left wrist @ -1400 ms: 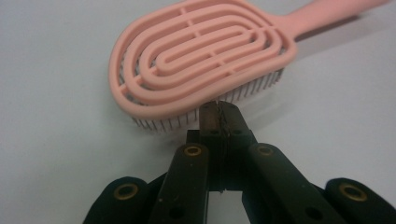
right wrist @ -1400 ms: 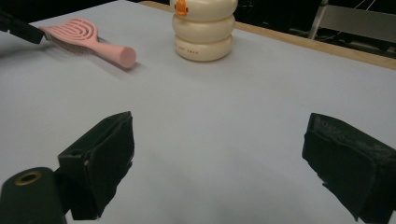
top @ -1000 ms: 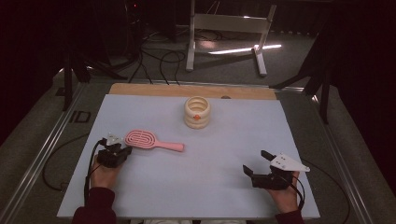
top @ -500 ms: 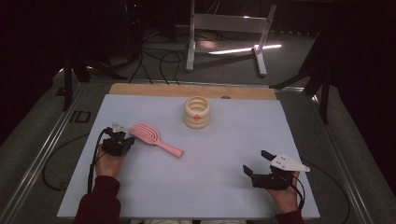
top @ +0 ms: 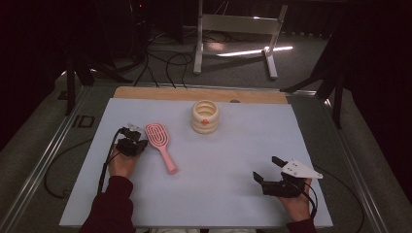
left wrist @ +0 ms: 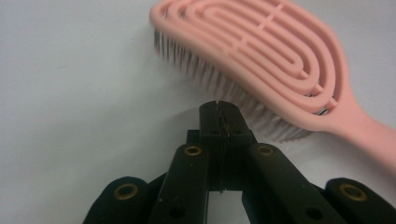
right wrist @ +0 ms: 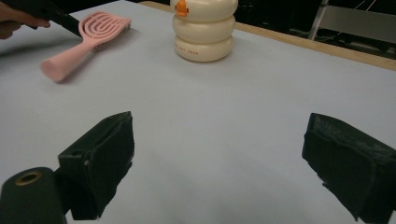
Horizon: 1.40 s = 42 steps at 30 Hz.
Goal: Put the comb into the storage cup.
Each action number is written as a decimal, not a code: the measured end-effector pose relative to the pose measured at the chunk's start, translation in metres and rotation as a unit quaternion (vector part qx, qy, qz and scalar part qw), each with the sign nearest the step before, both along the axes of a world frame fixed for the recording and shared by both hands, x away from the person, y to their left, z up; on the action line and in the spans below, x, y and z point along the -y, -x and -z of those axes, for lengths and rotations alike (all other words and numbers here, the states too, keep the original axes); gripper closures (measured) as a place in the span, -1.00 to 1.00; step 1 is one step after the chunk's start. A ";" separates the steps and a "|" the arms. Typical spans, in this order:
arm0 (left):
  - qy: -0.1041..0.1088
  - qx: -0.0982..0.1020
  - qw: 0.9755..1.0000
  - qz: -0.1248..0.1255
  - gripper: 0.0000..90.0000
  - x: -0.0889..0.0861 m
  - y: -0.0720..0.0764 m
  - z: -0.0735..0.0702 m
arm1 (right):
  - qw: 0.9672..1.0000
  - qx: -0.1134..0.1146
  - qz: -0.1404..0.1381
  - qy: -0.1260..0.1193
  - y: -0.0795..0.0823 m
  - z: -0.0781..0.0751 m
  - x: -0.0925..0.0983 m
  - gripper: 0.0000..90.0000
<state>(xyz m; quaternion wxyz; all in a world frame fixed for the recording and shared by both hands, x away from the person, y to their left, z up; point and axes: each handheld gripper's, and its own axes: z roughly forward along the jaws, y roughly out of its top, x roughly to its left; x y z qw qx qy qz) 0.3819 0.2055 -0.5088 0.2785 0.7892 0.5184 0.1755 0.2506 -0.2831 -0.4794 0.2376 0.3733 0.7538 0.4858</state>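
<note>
1. The pink hairbrush (top: 160, 141) has swung round since a second ago: its handle pointed off to the right then, and now it points down toward the person, with the head lying just beside the left gripper (top: 132, 143).
2. That gripper's fingers (left wrist: 219, 122) are pressed together with nothing between them, their tip right at the bristle edge of the brush head, seemingly touching it. It looks like a push with shut fingers, turning the brush rather than picking it up.
3. My guess is the brush is being lined up, perhaps so the handle can be taken next.
4. The right gripper (top: 272, 174) rests low and to the right, fingers spread wide and empty, well apart from the brush.
5. The cream ringed pot (top: 205, 116) stands beyond the brush head, clear of it.
6. Around the left fingers the white tabletop (top: 233, 160) lies open; its left edge is near but not close.
</note>
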 end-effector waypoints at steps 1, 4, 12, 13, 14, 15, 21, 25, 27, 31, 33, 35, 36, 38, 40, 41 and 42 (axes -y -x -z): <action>-0.001 -0.001 1.000 0.002 1.00 0.002 -0.002 0.000 | 1.000 0.000 0.000 -0.001 0.000 0.000 0.000 -0.80; 0.001 0.001 1.000 0.005 1.00 0.006 -0.005 -0.001 | 1.000 -0.001 0.000 -0.001 0.000 0.000 0.000 -0.80; 0.004 0.005 1.000 0.020 1.00 0.015 -0.009 -0.005 | 1.000 -0.002 0.001 0.000 0.000 0.001 0.000 -0.80; 0.001 0.003 1.000 0.028 1.00 0.016 -0.009 -0.005 | 1.000 -0.001 0.001 0.000 0.000 0.001 0.000 -0.80; 0.002 0.002 1.000 0.027 1.00 0.016 -0.009 -0.005 | 1.000 -0.002 0.001 0.000 0.000 0.001 0.000 -0.80; 0.000 0.001 1.000 0.025 1.00 0.015 -0.010 -0.004 | 1.000 -0.002 0.001 0.000 0.000 0.001 0.000 -0.80; 0.009 0.014 1.000 0.019 1.00 0.008 -0.006 -0.011 | 1.000 -0.001 0.000 -0.001 0.000 0.001 0.000 -0.80; 0.021 0.026 0.999 0.017 0.94 0.004 -0.003 -0.016 | 1.000 -0.001 0.000 -0.001 0.000 0.001 0.000 -0.80; 0.035 0.044 0.998 0.025 0.87 0.002 0.002 -0.023 | 1.000 -0.001 0.000 -0.001 0.000 0.001 0.000 -0.80; 0.053 0.070 0.996 0.029 0.73 -0.002 0.011 -0.036 | 1.000 -0.001 0.000 -0.002 0.000 0.001 0.000 -0.80; 0.061 0.083 0.994 0.033 0.58 -0.004 0.017 -0.043 | 1.000 0.000 -0.001 -0.002 0.000 0.000 0.000 -0.80; 0.074 0.101 0.991 0.038 0.36 -0.008 0.025 -0.049 | 1.000 0.001 -0.001 -0.002 0.000 0.000 0.000 -0.80; 0.084 0.110 0.990 0.039 0.25 -0.010 0.030 -0.053 | 1.000 0.002 -0.001 -0.002 0.000 0.000 0.000 -0.80; 0.094 0.124 0.987 0.040 0.06 -0.013 0.037 -0.057 | 1.000 0.002 -0.001 -0.002 0.000 -0.001 0.000 -0.80; 0.090 0.142 0.985 0.037 -0.11 -0.016 0.046 -0.060 | 1.000 0.004 -0.001 -0.003 0.000 -0.001 0.000 -0.80; 0.090 0.142 0.985 0.037 -0.18 -0.016 0.046 -0.060 | 1.000 0.004 -0.001 -0.003 0.000 -0.001 0.000 -0.80; 0.092 0.159 0.982 0.033 -0.18 -0.018 0.055 -0.062 | 1.000 0.005 -0.001 -0.003 0.000 -0.001 0.000 -0.80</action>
